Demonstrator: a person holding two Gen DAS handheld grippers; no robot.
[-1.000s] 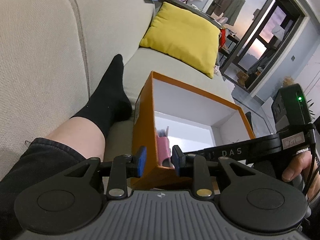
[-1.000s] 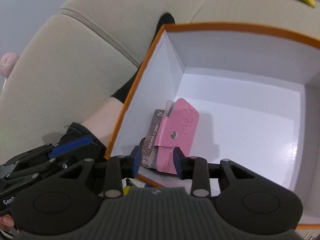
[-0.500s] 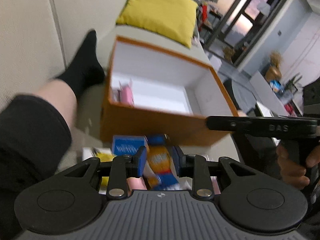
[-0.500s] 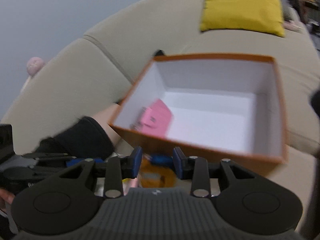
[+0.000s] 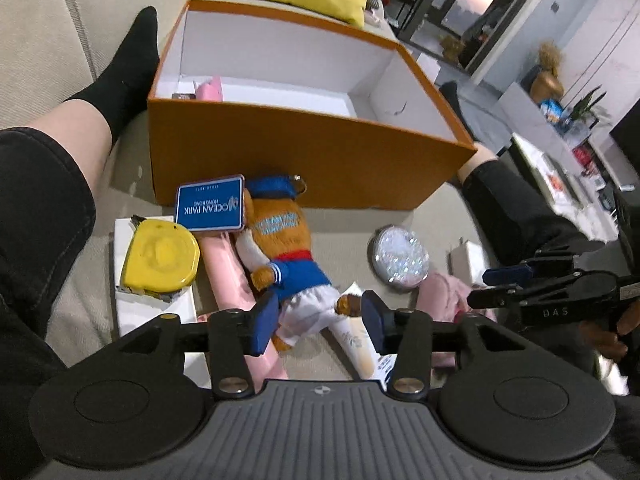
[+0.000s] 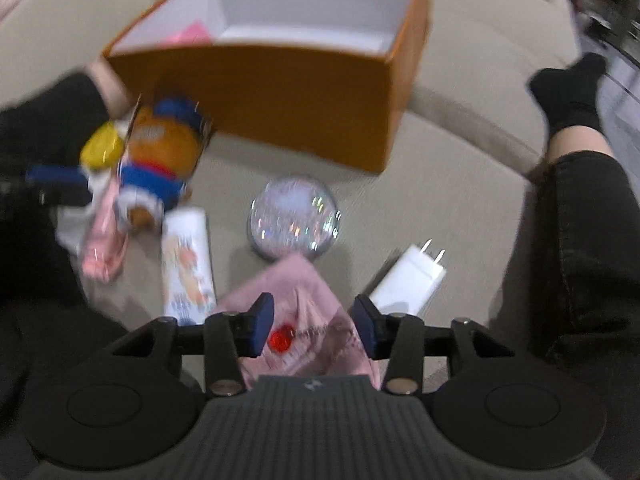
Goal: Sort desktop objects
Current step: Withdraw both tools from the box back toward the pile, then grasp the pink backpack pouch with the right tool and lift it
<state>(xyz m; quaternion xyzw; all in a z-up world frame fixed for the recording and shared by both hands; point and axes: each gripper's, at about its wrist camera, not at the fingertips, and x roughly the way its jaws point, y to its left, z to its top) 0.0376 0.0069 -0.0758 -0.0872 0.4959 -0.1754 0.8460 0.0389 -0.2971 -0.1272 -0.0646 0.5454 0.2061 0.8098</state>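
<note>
Both grippers have pulled back from the orange box (image 5: 304,156), and their jaws have spread wide. Left wrist view: the left gripper (image 5: 318,322) gapes empty over the plush bear (image 5: 284,248), touching nothing; at ten o'clock, a blue tin (image 5: 210,209) reads "OCEAN PARK HONG KONG". The right gripper (image 5: 504,284) shows at three o'clock. Right wrist view, blurred: the right gripper (image 6: 310,330) gapes empty above a pink cloth (image 6: 308,320), a glittery compact (image 6: 294,216) at twelve o'clock.
</note>
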